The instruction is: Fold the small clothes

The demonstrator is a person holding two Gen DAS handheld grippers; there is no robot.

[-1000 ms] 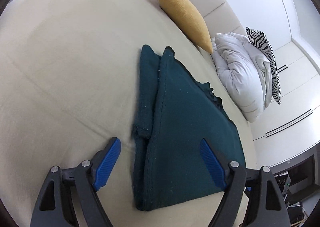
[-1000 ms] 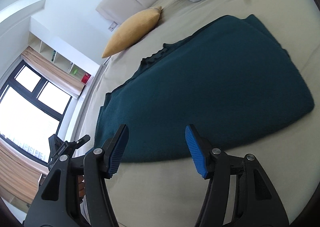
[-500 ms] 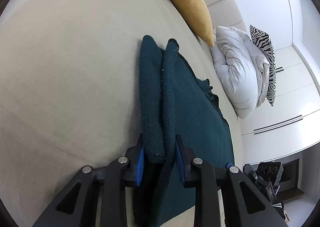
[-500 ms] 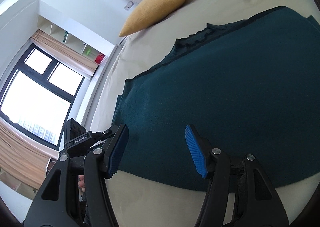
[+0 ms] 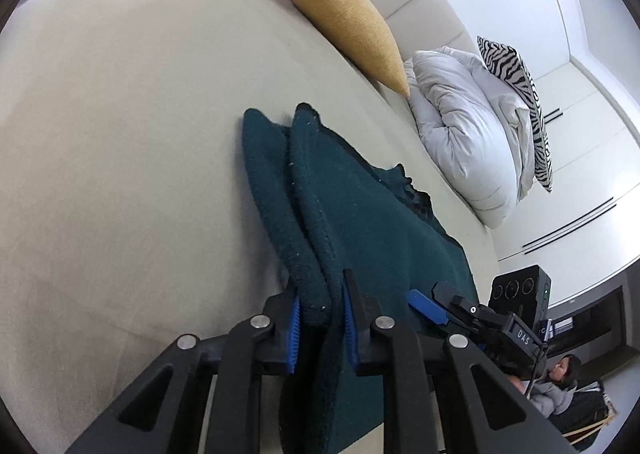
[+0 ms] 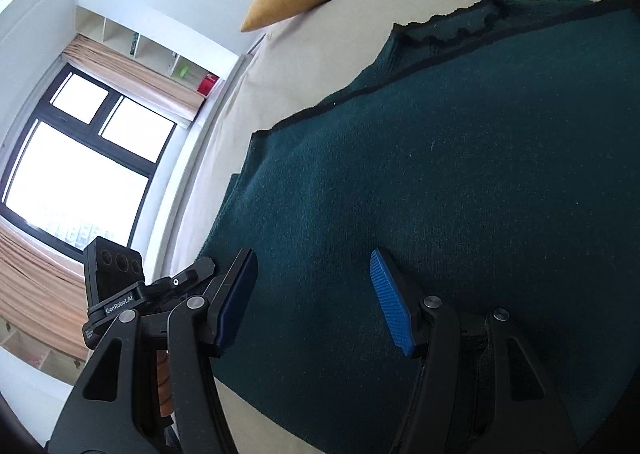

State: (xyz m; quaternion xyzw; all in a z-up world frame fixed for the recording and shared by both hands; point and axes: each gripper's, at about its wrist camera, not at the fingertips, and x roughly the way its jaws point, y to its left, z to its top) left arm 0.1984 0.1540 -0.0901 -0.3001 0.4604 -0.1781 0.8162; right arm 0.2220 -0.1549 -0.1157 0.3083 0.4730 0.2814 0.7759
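A dark teal knitted garment [image 5: 372,222] lies folded on the beige bed [image 5: 120,114]. My left gripper [image 5: 320,324] is shut on the garment's near left edge, pinching the stacked layers between its blue pads. The garment also fills the right wrist view [image 6: 460,182]. My right gripper [image 6: 316,304] is open and low over the garment's near edge, its fingers apart with cloth between them. The left gripper shows at the lower left of the right wrist view [image 6: 176,286], and the right gripper's finger shows in the left wrist view [image 5: 436,302].
A mustard cushion [image 5: 348,18] leans at the headboard, beside a white duvet [image 5: 468,126] and a zebra-print pillow [image 5: 524,94]. White wardrobes stand at the right. A window [image 6: 72,174] and shelves are on the left in the right wrist view.
My left gripper went from wide open over the garment's edge to shut on it. My right gripper stayed open and moved forward and down over the garment.
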